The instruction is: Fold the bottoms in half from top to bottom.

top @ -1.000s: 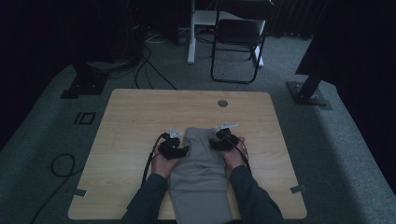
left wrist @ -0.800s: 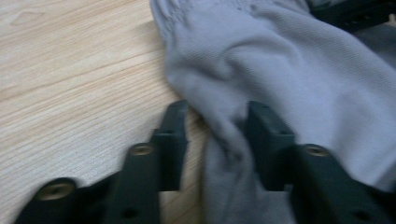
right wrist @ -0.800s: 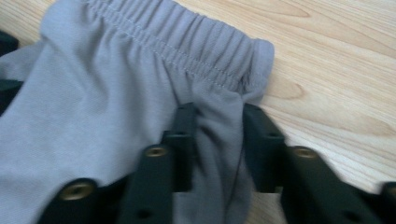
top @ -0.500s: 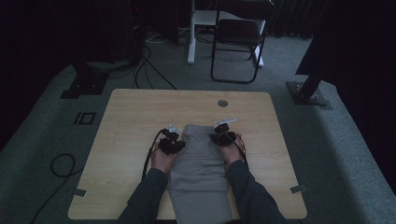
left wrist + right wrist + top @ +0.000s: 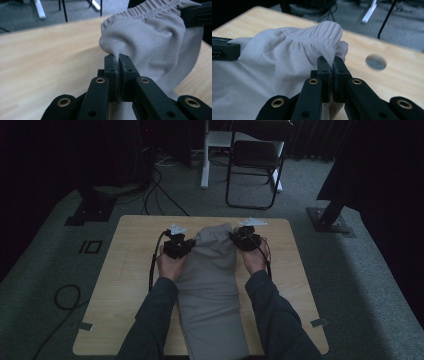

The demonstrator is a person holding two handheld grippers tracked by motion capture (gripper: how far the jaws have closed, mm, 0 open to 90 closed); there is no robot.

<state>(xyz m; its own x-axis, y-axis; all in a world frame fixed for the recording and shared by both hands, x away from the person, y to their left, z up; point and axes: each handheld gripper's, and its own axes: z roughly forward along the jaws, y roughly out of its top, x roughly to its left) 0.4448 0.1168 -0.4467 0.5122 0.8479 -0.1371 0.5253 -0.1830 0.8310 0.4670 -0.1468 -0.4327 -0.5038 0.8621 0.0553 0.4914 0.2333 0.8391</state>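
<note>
Grey trousers [image 5: 210,285] lay lengthwise on table [image 5: 125,285], elastic waistband gathered and raised. Left gripper [image 5: 116,58] and right gripper [image 5: 331,61] each clamped a waistband corner.

left gripper [image 5: 186,245] pinching grey garment [image 5: 210,280]; right gripper [image 5: 239,238] likewise; waistband raised off table [image 5: 125,285]

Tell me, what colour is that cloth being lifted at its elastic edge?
Plain light grey cloth, no pattern; the left gripper view shows it best.

No text, label, brand, number or sign can be read anywhere in these views.
</note>
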